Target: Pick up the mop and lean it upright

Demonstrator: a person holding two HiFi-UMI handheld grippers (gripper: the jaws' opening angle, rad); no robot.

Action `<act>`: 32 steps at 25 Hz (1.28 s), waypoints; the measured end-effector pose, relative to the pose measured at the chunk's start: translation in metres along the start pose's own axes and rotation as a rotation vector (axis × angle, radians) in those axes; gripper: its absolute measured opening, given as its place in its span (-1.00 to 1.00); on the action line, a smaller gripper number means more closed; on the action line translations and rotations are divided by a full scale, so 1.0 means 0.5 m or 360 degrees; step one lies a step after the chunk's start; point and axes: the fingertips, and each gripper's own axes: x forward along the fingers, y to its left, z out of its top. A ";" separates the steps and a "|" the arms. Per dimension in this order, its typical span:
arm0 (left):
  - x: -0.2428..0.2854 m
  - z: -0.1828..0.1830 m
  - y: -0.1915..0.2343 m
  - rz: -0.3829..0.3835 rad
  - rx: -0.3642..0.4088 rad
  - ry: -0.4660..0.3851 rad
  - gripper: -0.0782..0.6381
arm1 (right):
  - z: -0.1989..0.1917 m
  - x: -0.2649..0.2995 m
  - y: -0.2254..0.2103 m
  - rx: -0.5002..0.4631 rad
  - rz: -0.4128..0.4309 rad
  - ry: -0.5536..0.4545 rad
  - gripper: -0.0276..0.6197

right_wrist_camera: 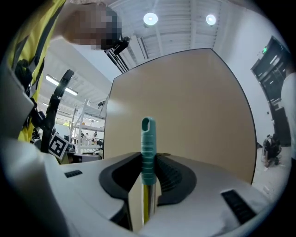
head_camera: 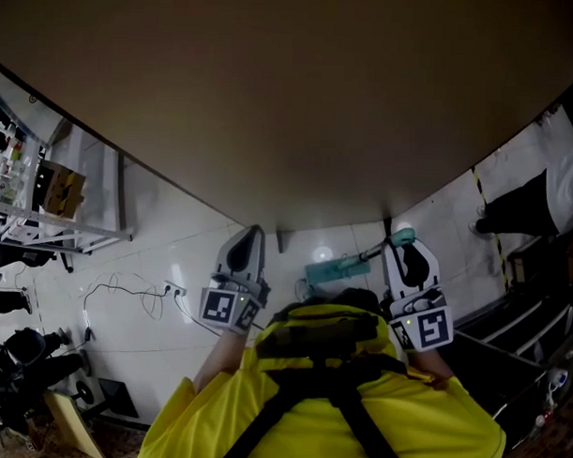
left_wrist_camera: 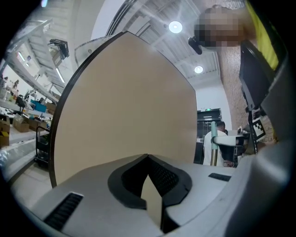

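The mop stands nearly upright in front of me. Its teal head (head_camera: 330,270) rests on the white floor by the foot of a tan board. My right gripper (head_camera: 400,242) is shut on the ribbed teal grip (right_wrist_camera: 148,143) at the top of the handle. The metal shaft (right_wrist_camera: 147,203) runs down between the right gripper's (right_wrist_camera: 148,156) pads. My left gripper (head_camera: 253,232) hangs to the left of the mop, apart from it. The left gripper's (left_wrist_camera: 148,157) jaw tips meet with nothing between them. The left gripper view shows the handle (left_wrist_camera: 213,139) off to its right.
A large tan board (head_camera: 291,101) stands close ahead and fills both gripper views. Loose cables (head_camera: 125,293) and a power strip (head_camera: 175,288) lie on the floor at left. Metal shelving (head_camera: 43,205) is further left. A person (head_camera: 541,199) stands at right.
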 end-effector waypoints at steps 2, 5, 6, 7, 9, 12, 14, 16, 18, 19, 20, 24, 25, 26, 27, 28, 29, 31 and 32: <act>0.002 -0.007 0.006 0.0020 -0.0014 0.0015 -0.77 | -0.008 0.002 -0.003 0.0003 -0.0006 0.0014 -0.60; 0.004 -0.005 0.015 0.0026 -0.0007 0.0016 -0.77 | -0.020 0.022 -0.002 0.0011 -0.0008 0.0028 -0.60; 0.005 -0.006 0.017 0.0028 0.0003 0.0016 -0.77 | -0.029 0.032 -0.003 0.0018 -0.0006 0.0037 -0.60; 0.007 -0.009 0.019 0.0033 0.0013 0.0021 -0.77 | -0.046 0.041 -0.008 0.0020 -0.0002 0.0060 -0.60; 0.012 -0.021 0.023 0.0047 0.0026 0.0046 -0.77 | -0.097 0.062 -0.019 0.0020 0.0005 0.0127 -0.60; 0.013 -0.047 0.033 0.0071 0.0048 0.0112 -0.77 | -0.202 0.104 -0.025 0.0025 0.0017 0.0198 -0.60; 0.011 -0.062 0.038 0.0068 0.0059 0.0150 -0.77 | -0.277 0.137 -0.027 0.0016 0.0023 0.0242 -0.60; 0.008 -0.072 0.041 0.0061 0.0063 0.0174 -0.77 | -0.349 0.170 -0.031 0.0006 0.0032 0.0299 -0.60; 0.004 -0.080 0.049 0.0070 0.0060 0.0195 -0.77 | -0.421 0.200 -0.035 0.0013 0.0028 0.0404 -0.60; 0.002 -0.083 0.053 0.0077 0.0056 0.0200 -0.77 | -0.454 0.212 -0.037 0.0016 0.0017 0.0462 -0.60; 0.001 -0.085 0.057 0.0082 0.0054 0.0199 -0.77 | -0.481 0.222 -0.038 0.0020 0.0001 0.0513 -0.60; -0.009 -0.086 0.064 0.0076 0.0070 0.0212 -0.77 | -0.531 0.263 -0.034 -0.0004 -0.0044 0.0578 -0.60; -0.011 -0.087 0.068 0.0084 0.0068 0.0210 -0.77 | -0.534 0.275 -0.035 -0.0007 -0.0056 0.0580 -0.60; -0.013 -0.088 0.072 0.0094 0.0063 0.0207 -0.77 | -0.534 0.286 -0.036 -0.0006 -0.0069 0.0585 -0.60; -0.015 -0.088 0.076 0.0104 0.0057 0.0204 -0.77 | -0.535 0.299 -0.037 -0.0008 -0.0080 0.0593 -0.60; -0.017 -0.088 0.077 0.0111 0.0051 0.0204 -0.77 | -0.537 0.311 -0.037 -0.0014 -0.0088 0.0599 -0.60; -0.018 -0.087 0.077 0.0111 0.0046 0.0210 -0.77 | -0.539 0.323 -0.038 -0.0020 -0.0095 0.0599 -0.59; -0.022 -0.087 0.071 0.0093 0.0039 0.0223 -0.77 | -0.544 0.343 -0.043 -0.0021 -0.0114 0.0591 -0.59; -0.024 -0.088 0.070 0.0085 0.0027 0.0220 -0.77 | -0.545 0.353 -0.048 -0.0026 -0.0125 0.0592 -0.59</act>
